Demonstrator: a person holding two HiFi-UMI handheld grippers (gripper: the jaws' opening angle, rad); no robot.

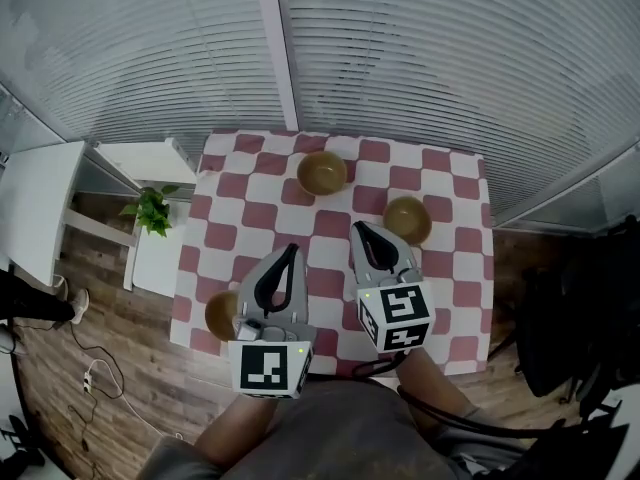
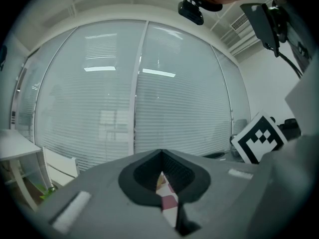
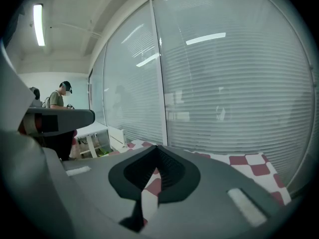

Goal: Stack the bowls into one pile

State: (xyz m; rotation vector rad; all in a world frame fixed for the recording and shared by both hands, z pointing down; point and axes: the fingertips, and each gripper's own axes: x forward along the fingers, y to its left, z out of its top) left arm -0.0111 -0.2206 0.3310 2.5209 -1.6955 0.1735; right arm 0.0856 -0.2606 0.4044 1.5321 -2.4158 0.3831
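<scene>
Three brown bowls stand apart on the red-and-white checked tablecloth (image 1: 450, 298). One bowl (image 1: 322, 172) is at the far middle and a second bowl (image 1: 407, 219) sits to the right of it. The third bowl (image 1: 219, 313) is at the near left edge, partly hidden behind my left gripper. My left gripper (image 1: 291, 252) hovers over the cloth with its jaws shut and empty; its tips meet (image 2: 162, 154). My right gripper (image 1: 358, 230) is also shut and empty (image 3: 157, 148), its tip just left of the right bowl.
A white table (image 1: 35, 203), a white shelf (image 1: 150, 158) and a potted plant (image 1: 152, 209) stand left of the table on the wooden floor. Window blinds (image 1: 420, 58) run behind it. A dark chair (image 1: 570, 338) is at the right. A person (image 3: 60, 97) stands far off.
</scene>
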